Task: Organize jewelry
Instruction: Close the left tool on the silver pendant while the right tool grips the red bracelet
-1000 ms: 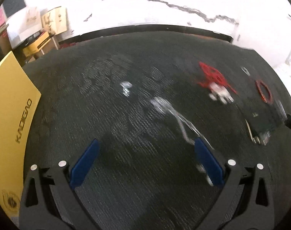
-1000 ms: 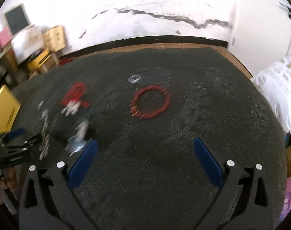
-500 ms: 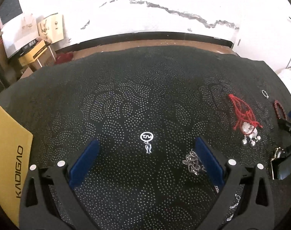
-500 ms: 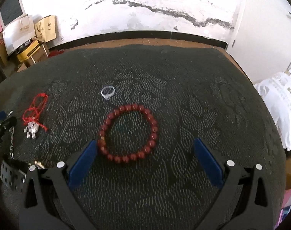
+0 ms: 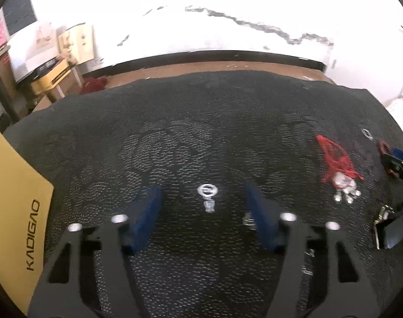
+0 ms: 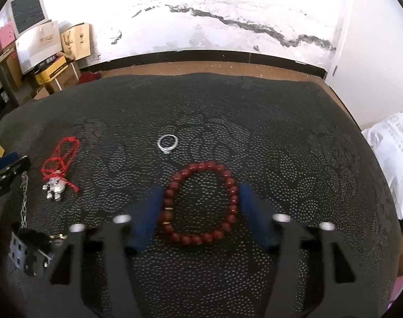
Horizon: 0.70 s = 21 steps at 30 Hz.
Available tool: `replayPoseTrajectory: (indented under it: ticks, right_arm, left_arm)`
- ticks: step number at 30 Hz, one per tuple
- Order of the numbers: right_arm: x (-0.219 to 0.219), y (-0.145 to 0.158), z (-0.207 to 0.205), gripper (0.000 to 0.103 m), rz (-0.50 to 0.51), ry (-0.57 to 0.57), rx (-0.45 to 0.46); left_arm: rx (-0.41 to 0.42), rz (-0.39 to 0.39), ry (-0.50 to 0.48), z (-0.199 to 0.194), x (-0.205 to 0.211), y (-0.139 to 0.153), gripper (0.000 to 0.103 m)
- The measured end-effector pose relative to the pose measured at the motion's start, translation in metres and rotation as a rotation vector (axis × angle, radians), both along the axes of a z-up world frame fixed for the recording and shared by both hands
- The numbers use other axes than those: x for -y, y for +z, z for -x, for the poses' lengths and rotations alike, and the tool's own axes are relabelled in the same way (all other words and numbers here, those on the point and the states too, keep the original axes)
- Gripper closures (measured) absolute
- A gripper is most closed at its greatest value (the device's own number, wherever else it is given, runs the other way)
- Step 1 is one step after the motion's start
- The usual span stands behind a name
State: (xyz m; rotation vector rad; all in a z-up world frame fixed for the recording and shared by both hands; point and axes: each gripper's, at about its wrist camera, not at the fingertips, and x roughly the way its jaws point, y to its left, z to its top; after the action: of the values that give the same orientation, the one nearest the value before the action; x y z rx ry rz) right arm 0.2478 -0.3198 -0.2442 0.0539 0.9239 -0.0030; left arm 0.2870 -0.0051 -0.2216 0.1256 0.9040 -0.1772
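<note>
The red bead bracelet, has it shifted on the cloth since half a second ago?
No. The red bead bracelet lies just below the silver ring, as before. The right gripper has just been closing, jaws flanking it, not pressing.

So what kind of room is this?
Probably a spare room or storeroom at home: jewelry lies on a dark patterned cloth, cardboard boxes are stacked in the corner, and the white wall is cracked.
</note>
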Motion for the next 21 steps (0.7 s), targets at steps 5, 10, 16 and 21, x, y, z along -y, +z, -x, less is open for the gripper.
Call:
replayPoseTrajectory:
  ticks: [5, 10, 16, 21]
  right_arm:
    - [-0.004, 0.002, 0.000, 0.080, -0.011, 0.012, 0.001]
    - [-0.007, 0.003, 0.001, 0.088, -0.019, 0.009, 0.006]
    - [-0.006, 0.004, 0.004, 0.088, -0.032, -0.001, 0.013]
    - [-0.001, 0.012, 0.007, 0.088, -0.035, -0.009, 0.033]
  left_arm:
    - [0.008, 0.001, 0.026, 0.002, -0.004, 0.001, 0.076]
    - [0.015, -0.029, 0.042, 0.004, -0.006, 0.001, 0.091]
    - [0.024, -0.049, 0.040, 0.005, -0.003, 0.002, 0.091]
    - [0.022, -0.047, 0.043, 0.007, -0.004, 0.005, 0.091]
